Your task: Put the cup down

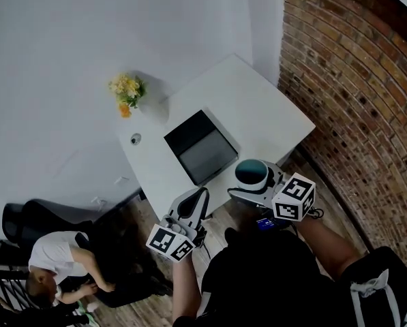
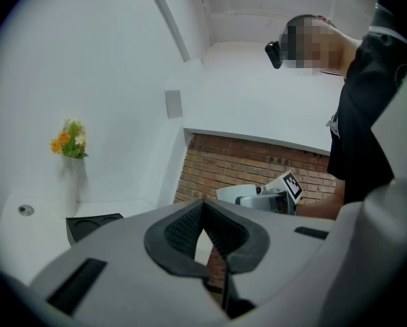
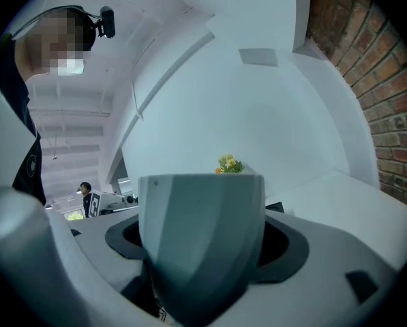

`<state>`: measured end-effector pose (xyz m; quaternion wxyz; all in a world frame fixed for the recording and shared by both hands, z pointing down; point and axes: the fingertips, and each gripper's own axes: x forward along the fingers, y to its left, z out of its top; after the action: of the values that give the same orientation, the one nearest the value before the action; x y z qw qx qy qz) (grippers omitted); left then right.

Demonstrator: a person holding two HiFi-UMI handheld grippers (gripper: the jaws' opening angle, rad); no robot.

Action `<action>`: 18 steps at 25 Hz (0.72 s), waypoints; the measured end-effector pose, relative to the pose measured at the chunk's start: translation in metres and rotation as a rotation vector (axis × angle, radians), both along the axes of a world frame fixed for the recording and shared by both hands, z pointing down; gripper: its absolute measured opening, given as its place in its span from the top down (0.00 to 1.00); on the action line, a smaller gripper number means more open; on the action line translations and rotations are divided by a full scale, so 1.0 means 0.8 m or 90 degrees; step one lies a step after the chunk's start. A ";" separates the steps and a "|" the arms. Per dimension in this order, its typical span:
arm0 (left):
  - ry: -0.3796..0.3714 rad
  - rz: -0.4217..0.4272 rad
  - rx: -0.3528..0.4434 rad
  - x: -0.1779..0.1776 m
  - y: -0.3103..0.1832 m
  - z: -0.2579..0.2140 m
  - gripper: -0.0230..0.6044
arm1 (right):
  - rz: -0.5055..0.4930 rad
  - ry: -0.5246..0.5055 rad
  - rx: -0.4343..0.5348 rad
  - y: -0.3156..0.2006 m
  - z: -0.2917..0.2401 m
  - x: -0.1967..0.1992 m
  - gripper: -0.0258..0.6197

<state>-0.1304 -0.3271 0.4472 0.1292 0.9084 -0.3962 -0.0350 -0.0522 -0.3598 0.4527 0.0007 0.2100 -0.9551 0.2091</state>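
A white cup with a dark teal inside sits upright in my right gripper, which is shut on it just off the near edge of the white table. The right gripper view is filled by the cup's pale wall between the jaws. My left gripper hangs in front of the table's near edge; its jaws stand almost together with nothing between them. In the left gripper view the cup and the right gripper show to the right, before a brick wall.
A black tray with round recesses lies in the middle of the table. A vase of yellow and orange flowers stands at the far left corner, a small round object near it. A brick wall runs along the right. A person crouches at lower left.
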 end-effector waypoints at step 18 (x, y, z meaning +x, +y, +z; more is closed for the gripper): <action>0.009 0.006 -0.007 -0.012 -0.010 0.004 0.95 | -0.007 -0.010 -0.013 -0.014 0.000 -0.020 0.33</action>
<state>-0.1404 -0.3352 0.4507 0.1370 0.9091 -0.3914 -0.0390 -0.0682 -0.3710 0.4524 -0.0031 0.2029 -0.9540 0.2205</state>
